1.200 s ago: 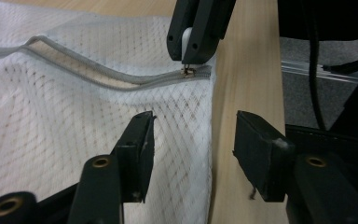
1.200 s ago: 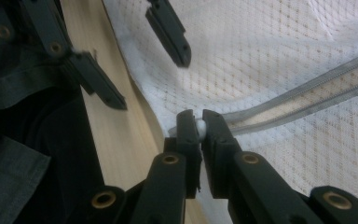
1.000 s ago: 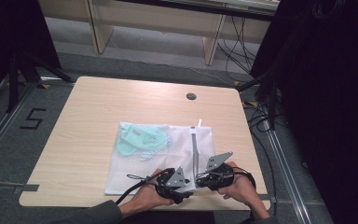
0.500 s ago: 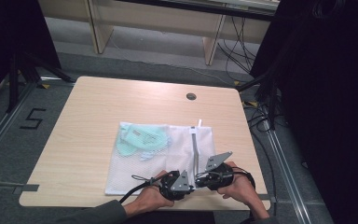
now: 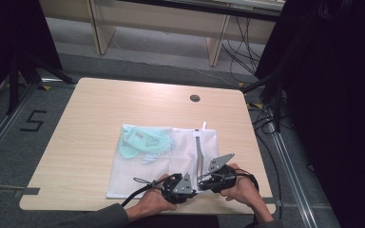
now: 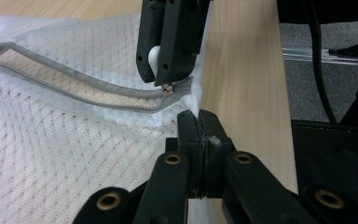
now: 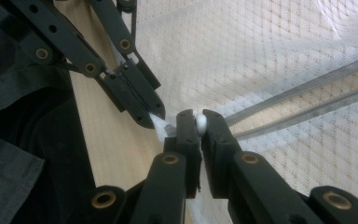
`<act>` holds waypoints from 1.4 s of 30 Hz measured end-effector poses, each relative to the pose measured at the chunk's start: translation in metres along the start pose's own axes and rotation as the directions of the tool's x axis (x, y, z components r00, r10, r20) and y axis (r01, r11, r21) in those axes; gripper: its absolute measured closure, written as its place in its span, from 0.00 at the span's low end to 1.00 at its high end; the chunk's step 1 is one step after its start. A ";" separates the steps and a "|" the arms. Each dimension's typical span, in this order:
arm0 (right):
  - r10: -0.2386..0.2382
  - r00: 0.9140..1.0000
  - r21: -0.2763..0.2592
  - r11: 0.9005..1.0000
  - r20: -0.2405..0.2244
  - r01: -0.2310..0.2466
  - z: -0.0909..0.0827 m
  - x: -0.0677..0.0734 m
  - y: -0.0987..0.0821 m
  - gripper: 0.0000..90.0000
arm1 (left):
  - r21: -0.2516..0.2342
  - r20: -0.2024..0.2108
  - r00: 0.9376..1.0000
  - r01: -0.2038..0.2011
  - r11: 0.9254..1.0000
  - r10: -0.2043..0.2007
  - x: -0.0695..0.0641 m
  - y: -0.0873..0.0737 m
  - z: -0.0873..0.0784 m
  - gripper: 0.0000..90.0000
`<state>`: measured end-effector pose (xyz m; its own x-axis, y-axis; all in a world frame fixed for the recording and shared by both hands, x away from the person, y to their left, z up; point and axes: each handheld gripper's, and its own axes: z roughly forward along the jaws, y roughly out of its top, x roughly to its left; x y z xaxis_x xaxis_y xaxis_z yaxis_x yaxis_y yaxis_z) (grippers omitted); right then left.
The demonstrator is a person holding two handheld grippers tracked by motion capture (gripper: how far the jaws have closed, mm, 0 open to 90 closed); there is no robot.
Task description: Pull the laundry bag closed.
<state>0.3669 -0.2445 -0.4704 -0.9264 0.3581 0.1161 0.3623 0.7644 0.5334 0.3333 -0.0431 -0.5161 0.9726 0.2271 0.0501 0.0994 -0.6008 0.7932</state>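
White on pale wood, from the high view: looking down on a mesh laundry bag (image 5: 171, 161) spread flat across the near half of the table (image 5: 100, 109), with a mint-green garment (image 5: 145, 141) already tucked inside toward 10 o'clock. Tracing the zipper (image 5: 199, 154) along the bag's 3 o'clock side, from 12 o'clock down to 6. Meeting at its 6 o'clock end, tip to tip: the left gripper (image 5: 193, 183) and the right gripper (image 5: 201, 179), both in the person's hands at the table's near edge.

From the left gripper view: clamping the left gripper (image 6: 199, 116) tight on the bag's corner, a pinch of mesh showing between the closed jaws. Hanging just beyond at 12 o'clock, the right gripper (image 6: 168, 79), clenched on the white zipper pull (image 6: 154, 57) with the slider (image 6: 168, 88) just below its tips. Spreading away toward 9 o'clock, the two grey zipper tapes (image 6: 74, 88), plainly apart and baring wood between them.

From the right gripper view: gripping the pull (image 7: 200, 123) between the right gripper's (image 7: 199, 116) closed jaws. Anchoring the fabric at 10 o'clock, just beside, the left gripper (image 7: 156, 114). Running off toward 3 o'clock, the tapes (image 7: 298, 98), open all the way.

Judging progress: loading seemingly finished and both holds now set; closing apparently not yet begun, with the whole run of the zipper left to draw shut toward the far end.
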 end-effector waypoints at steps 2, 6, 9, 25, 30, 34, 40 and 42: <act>-0.004 1.000 0.005 1.000 0.012 0.004 0.001 -0.001 0.000 0.96 | 0.002 0.004 1.000 0.007 1.000 -0.007 0.000 0.000 0.000 0.99; -0.012 1.000 0.018 1.000 0.013 0.012 0.005 -0.005 0.000 0.96 | -0.005 0.015 1.000 0.011 1.000 -0.011 -0.001 0.000 0.001 0.99; 0.003 1.000 0.036 0.999 0.023 -0.004 0.008 -0.007 -0.002 0.96 | 0.005 0.023 1.000 0.009 1.000 -0.009 -0.002 0.000 0.001 0.99; -0.004 0.999 0.039 0.999 0.033 0.002 0.015 -0.018 0.003 0.96 | 0.006 0.036 0.999 0.010 1.000 -0.010 -0.001 0.002 -0.001 0.99; -0.026 0.998 0.036 0.999 0.052 0.024 0.015 -0.025 0.006 0.96 | -0.001 0.045 0.999 0.008 1.000 -0.008 -0.002 0.002 -0.001 0.99; -0.008 0.998 0.042 0.999 0.061 0.005 0.015 -0.027 0.007 0.96 | -0.005 0.050 0.999 -0.002 1.000 0.002 -0.002 0.002 -0.001 0.99; -0.020 0.997 0.043 0.999 0.080 0.017 0.014 -0.032 0.010 0.96 | -0.007 0.054 0.999 0.001 1.000 0.000 -0.002 0.002 -0.002 0.99; 0.000 0.996 0.038 0.999 0.085 -0.003 0.015 -0.033 0.010 0.96 | -0.004 0.059 0.998 -0.003 1.000 0.003 -0.002 0.002 -0.001 0.99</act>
<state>0.4022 -0.2406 -0.4811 -0.9144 0.4023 0.0445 0.3689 0.7830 0.5009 0.3317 -0.0437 -0.5134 0.9836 0.1794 0.0166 0.0958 -0.5986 0.7953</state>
